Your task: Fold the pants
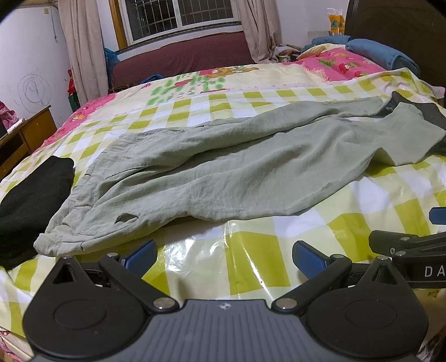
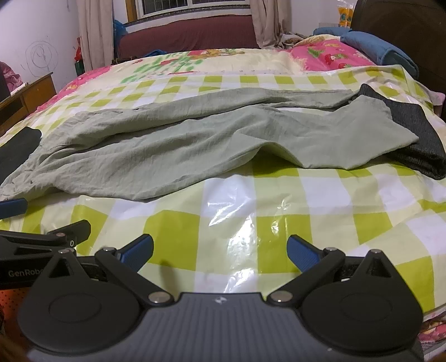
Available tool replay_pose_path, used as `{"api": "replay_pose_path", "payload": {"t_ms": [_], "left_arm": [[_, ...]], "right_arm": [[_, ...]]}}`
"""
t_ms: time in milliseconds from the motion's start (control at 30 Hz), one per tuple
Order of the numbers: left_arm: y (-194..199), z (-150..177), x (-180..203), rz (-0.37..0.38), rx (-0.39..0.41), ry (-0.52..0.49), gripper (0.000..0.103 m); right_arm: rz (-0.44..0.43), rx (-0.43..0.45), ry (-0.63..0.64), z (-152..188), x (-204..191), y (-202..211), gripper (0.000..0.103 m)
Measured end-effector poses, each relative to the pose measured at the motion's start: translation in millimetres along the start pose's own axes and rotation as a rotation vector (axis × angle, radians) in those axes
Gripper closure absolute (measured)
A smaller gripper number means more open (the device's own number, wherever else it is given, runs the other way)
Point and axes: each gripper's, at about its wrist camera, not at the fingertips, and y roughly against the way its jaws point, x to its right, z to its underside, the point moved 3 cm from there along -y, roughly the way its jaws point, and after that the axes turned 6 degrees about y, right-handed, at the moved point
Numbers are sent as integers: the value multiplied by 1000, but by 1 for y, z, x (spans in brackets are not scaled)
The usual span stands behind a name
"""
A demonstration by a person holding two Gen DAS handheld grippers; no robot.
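Left wrist: left gripper (image 1: 224,257) spread, empty, short of pants (image 1: 223,170) lying unfolded across the checkered sheet (image 1: 251,267) (folding apparently not begun); right wrist: right gripper (image 2: 220,254) likewise apart, needing a reach to the near fabric edge.

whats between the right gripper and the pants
Only a bare stretch of the green-and-white checked plastic sheet lies between the right gripper and the near edge of the green pants, as the right wrist view shows.

Barred window (image 1: 178,16) — beige curtains (image 1: 83,47)
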Motion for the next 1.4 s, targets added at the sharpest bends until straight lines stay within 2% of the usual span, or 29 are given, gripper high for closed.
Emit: {"api": "replay_pose_path", "payload": {"t_ms": [1167,1400], "left_arm": [[0,2,0,-3,-5,-3,0],[-3,4,0,-15,-11,-18,0]], "right_arm": [[-4,-17,-1,2,-1,-2,2],[-16,-27,1,2,-1,-4,6]]}}
